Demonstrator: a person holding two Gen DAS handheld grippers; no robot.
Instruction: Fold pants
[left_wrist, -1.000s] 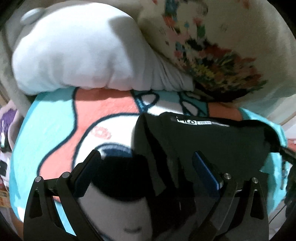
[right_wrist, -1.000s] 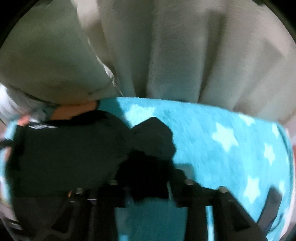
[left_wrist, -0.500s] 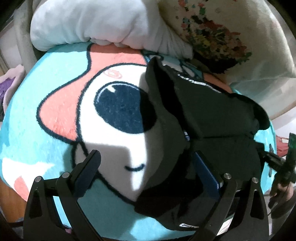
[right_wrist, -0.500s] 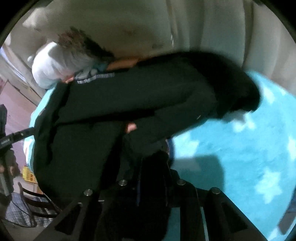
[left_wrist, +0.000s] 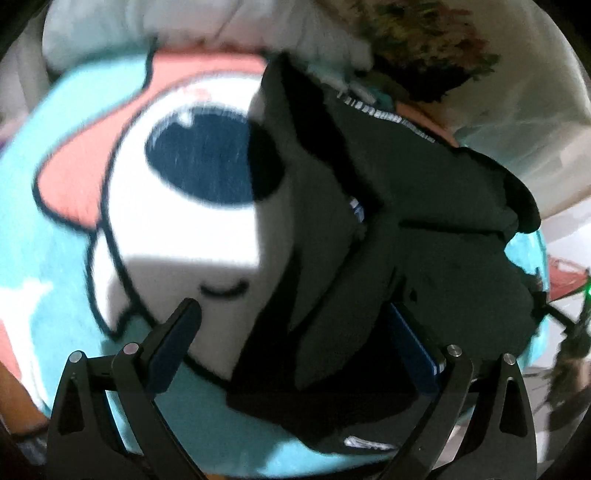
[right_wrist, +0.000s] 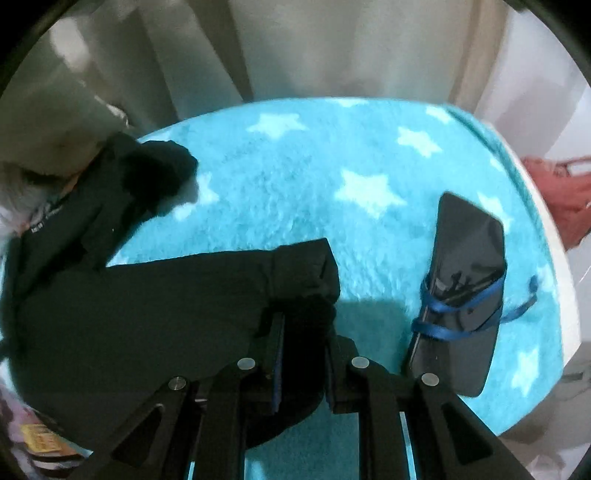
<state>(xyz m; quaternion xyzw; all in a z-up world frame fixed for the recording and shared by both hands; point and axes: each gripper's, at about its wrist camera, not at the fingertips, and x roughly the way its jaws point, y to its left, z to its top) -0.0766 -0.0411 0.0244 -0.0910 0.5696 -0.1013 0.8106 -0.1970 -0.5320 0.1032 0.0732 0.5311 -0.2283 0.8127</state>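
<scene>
We see the black pants (left_wrist: 399, 229) lying bunched on a turquoise blanket (right_wrist: 295, 192) printed with white stars and, further left, a big cartoon face with a dark blue eye (left_wrist: 199, 162). The left gripper (left_wrist: 295, 332) hangs above the pants with its jaws spread wide and nothing between them; a fold of black cloth lies under and between its two fingers. The right gripper (right_wrist: 303, 332) has its jaws drawn close on a cuff or hem of the pants (right_wrist: 166, 295), which trail away to the left from there.

Around the garment, a dark phone (right_wrist: 465, 295) wrapped with a blue ribbon (right_wrist: 454, 325) lies on the blanket just right of the right gripper, apart from the cloth. Pale curtains (right_wrist: 295, 48) hang behind the blanket. In the left wrist view a white pillow (left_wrist: 192, 26) and a flower-patterned cushion (left_wrist: 443, 48) sit at the far edge, the pants' waistband reaching close to them.
</scene>
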